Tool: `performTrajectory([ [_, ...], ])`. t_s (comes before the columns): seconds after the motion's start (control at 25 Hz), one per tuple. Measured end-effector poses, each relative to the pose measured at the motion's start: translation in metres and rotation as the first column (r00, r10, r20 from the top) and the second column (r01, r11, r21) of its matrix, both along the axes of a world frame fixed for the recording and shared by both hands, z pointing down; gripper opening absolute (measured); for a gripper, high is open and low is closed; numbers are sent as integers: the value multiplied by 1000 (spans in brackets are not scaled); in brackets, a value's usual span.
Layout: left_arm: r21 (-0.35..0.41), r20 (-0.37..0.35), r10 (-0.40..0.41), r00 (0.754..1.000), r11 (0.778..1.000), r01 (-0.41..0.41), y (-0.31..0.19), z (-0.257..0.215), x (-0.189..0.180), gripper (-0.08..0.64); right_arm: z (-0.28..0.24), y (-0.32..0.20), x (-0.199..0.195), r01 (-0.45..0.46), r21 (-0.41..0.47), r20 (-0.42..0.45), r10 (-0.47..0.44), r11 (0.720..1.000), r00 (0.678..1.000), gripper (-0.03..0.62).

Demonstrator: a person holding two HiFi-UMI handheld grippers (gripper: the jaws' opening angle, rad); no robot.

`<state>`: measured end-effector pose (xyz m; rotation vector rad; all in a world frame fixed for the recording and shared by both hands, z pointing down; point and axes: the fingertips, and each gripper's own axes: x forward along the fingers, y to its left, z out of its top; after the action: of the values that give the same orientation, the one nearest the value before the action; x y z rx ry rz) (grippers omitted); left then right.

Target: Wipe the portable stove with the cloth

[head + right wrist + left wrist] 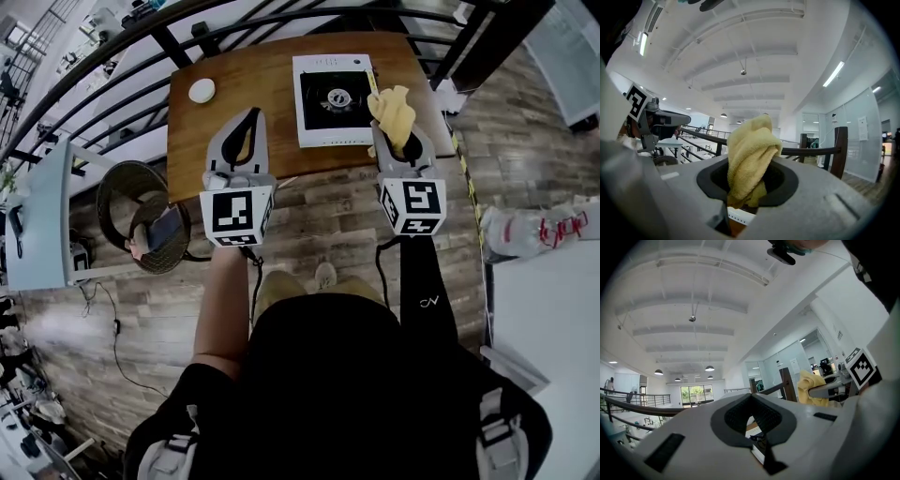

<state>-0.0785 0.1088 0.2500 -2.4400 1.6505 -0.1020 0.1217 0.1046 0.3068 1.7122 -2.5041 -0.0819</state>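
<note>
The white, square portable stove [330, 98] with its black top stands on the right part of the wooden desk [253, 75]; bare wood lies to its left. The right gripper [395, 131] is closed on a soft yellow cloth [391, 112] over the stove's right edge. The left gripper [251, 116] has its jaws together and holds nothing.

— Where do we look from?
— Our head, steeply down on the stove [335, 98]; left claw [246, 131] and right claw [395, 141] cameras sit close behind their jaws, tilted upward.
— Shared?
— The railing [811, 151] beyond the stove.
</note>
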Motion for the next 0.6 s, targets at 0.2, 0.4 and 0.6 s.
performTrajectory([
  [0.2,11,30,18,999,1000,-18,-14,-1,15,6,-4,-13,11,-27,9,18,27,1000,999,109],
  [0.4,0,23,39,999,999,-39,-36,0,30,6,-3,-30,19,-26,2,27,26,1000,999,109],
  [0.6,-1,32,48,998,999,-48,-56,2,33,6,1,-53,19,-30,-7,35,30,1000,999,109],
])
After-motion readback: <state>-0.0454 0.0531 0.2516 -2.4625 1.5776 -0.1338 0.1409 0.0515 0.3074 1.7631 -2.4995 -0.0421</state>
